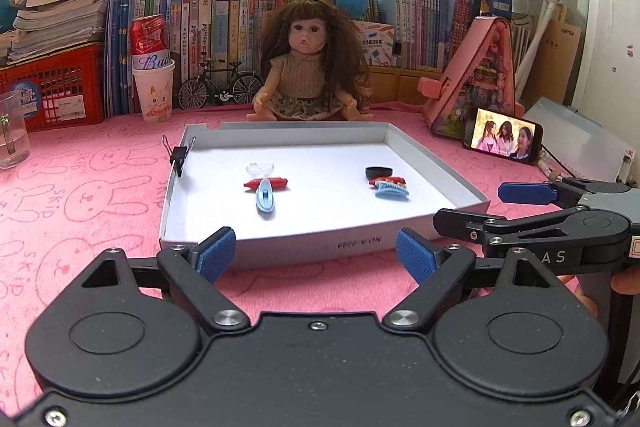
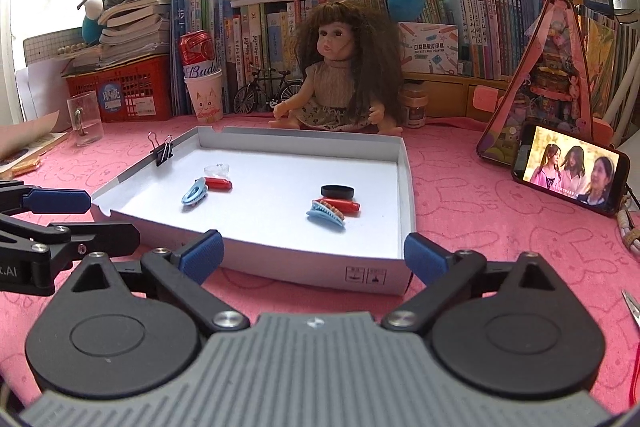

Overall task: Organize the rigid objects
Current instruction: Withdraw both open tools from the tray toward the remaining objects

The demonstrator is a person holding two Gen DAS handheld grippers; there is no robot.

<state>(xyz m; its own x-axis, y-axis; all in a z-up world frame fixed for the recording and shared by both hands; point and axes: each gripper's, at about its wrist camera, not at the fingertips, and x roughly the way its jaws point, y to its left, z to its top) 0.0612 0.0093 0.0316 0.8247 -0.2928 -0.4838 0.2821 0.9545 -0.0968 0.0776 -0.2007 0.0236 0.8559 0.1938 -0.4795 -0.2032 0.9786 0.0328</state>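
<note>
I hold both tongs, left (image 1: 316,253) and right (image 2: 314,261), wide open and empty before the white tray (image 1: 280,239) on the desk (image 1: 80,195); hair clips (image 2: 326,213) lie inside it.

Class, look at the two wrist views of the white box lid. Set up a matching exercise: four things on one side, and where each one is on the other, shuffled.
Things:
1. binder clip
2. black round cap
3. clear small cup
4. phone

Places:
A. propped on the pink cloth, outside the tray
B. clamped on the tray's wall
C. in the tray, left group
D. in the tray, right group

Pairs: 1-B, 2-D, 3-C, 4-A
</note>
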